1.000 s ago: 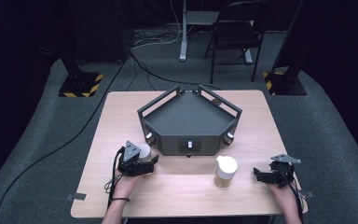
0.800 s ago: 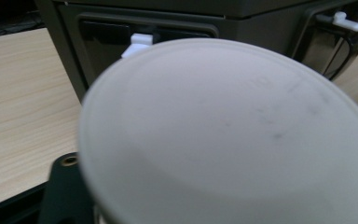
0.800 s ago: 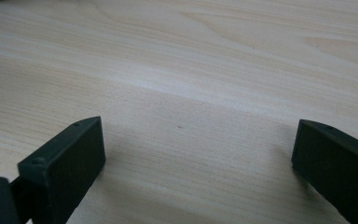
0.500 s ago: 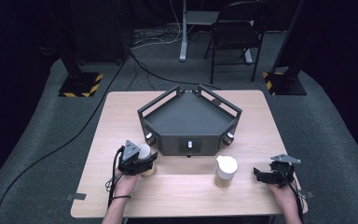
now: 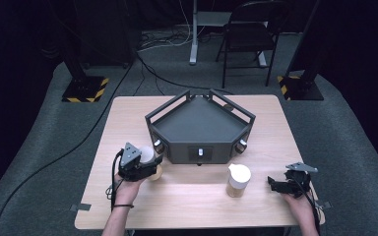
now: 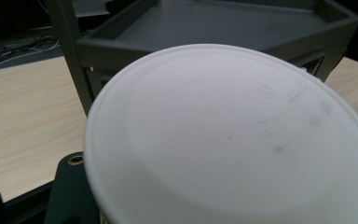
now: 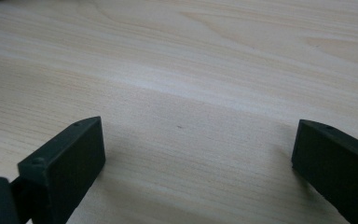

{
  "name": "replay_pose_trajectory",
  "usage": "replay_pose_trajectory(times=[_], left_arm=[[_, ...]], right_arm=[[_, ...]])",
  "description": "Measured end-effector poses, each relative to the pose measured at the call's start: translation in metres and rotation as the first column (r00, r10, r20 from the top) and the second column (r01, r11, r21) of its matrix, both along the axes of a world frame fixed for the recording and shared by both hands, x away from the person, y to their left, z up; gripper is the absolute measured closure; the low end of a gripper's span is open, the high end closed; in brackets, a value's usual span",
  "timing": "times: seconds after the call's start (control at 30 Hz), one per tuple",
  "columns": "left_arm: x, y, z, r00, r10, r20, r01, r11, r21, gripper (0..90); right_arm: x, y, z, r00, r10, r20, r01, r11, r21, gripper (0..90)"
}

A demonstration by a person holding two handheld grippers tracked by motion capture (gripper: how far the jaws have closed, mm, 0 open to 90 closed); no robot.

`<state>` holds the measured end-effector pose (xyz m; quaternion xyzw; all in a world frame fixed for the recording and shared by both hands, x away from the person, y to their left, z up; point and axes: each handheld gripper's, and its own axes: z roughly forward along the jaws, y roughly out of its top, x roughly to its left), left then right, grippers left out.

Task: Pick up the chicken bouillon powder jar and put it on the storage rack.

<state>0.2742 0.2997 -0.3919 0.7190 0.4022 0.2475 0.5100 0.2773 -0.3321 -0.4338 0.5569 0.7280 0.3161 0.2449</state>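
From the high view, take the dark five-sided tray [image 5: 199, 125] in the middle of the table [image 5: 187, 206] as the landmark. Just off its front-left corner the left gripper [image 5: 146, 164] holds a lidded cup [image 5: 147, 156] — white lid up, pale tan body below — with the cup's far side close to the tray's wall; whether it touches I cannot tell. The cup looks tipped a little toward the tray, its long axis otherwise near upright, lid uppermost. In front of the tray's front-right corner stands a second cup [image 5: 238, 179], upright and alone. Further right of that, well apart from the tray, the right gripper [image 5: 274, 183] rests low over bare wood.

In the left gripper view the cup's white lid [image 6: 233, 140] is right up against the lens, the tray's frame [image 6: 70, 51] rising behind it. The jaws are hidden under the lid; they have just been closing and now clench the cup's body.

In the right gripper view both black jaws stand wide apart over the tabletop [image 7: 191, 93], nothing between them — released.

By my judgement the cup is light, thin-walled and easily dented, its smooth side somewhat slippery. The sound hold is around the body below the lid rim, squeezed gently and kept lid-up in case it holds anything.
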Motion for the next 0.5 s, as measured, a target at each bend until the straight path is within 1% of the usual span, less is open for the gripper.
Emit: replay_pose_trajectory(times=[0.03,0.1,0.13,0.17,0.2,0.23,0.27,0.3,0.33,0.37,0.4,0.43,0.47,0.5], left_arm=[[0.000,0.001,0.007,1.0000,-0.005,0.006,0.005,1.0000,-0.003,35.3],[0.000,0.001,0.016,0.9998,-0.010,0.015,0.010,0.9999,0.002,35.2],[0.000,0.001,0.016,0.9998,-0.010,0.015,0.010,0.9999,0.002,35.3],[0.001,0.001,0.025,0.9995,-0.022,0.025,0.022,0.9998,0.003,35.3],[0.002,0.001,0.031,0.9991,-0.031,0.029,0.031,0.9995,0.004,35.3],[0.002,0.001,0.031,0.9991,-0.031,0.029,0.031,0.9995,0.004,35.3],[0.002,0.001,0.034,0.9989,-0.036,0.031,0.036,0.9993,0.005,35.3],[0.004,-0.001,0.043,0.9980,-0.047,0.041,0.047,0.9988,0.011,35.3],[0.004,-0.002,0.048,0.9977,-0.048,0.048,0.047,0.9988,0.015,35.3],[0.004,-0.002,0.048,0.9977,-0.048,0.048,0.047,0.9988,0.015,35.3],[0.004,-0.004,0.052,0.9974,-0.046,0.056,0.045,0.9988,0.018,35.3],[0.006,-0.006,0.061,0.9965,-0.051,0.066,0.049,0.9984,0.026,35.3],[0.007,-0.007,0.065,0.9962,-0.052,0.070,0.051,0.9984,0.025,35.3],[0.007,-0.007,0.065,0.9962,-0.052,0.070,0.051,0.9984,0.025,35.3]], right_arm=[[0.000,0.000,0.000,1.0000,0.000,0.000,0.000,1.000,0.000,1.6],[0.000,0.000,0.000,1.0000,0.000,0.000,0.000,1.000,0.000,1.6],[0.000,0.000,0.000,1.0000,0.000,0.000,0.000,1.000,0.000,1.6],[0.000,0.000,0.000,1.0000,0.000,0.000,0.000,1.000,0.000,1.6],[0.000,0.000,0.000,1.0000,0.000,0.000,0.000,1.000,0.000,1.6],[0.000,0.000,0.000,1.0000,0.000,0.000,0.000,1.000,0.000,1.6],[0.000,0.000,0.000,1.0000,0.000,0.000,0.000,1.000,0.000,1.6],[0.000,0.000,0.000,1.0000,0.000,0.000,0.000,1.000,0.000,1.6],[0.000,0.000,0.000,1.0000,0.000,0.000,0.000,1.000,0.000,1.6],[0.000,0.000,0.000,1.0000,0.000,0.000,0.000,1.000,0.000,1.6],[0.000,0.000,0.000,1.0000,0.000,0.000,0.000,1.000,0.000,1.6],[0.000,0.000,0.000,1.0000,0.000,0.000,0.000,1.000,0.000,1.6],[0.000,0.000,0.000,1.0000,0.000,0.000,0.000,1.000,0.000,1.6],[0.000,0.000,0.000,1.0000,0.000,0.000,0.000,1.000,0.000,1.6]])
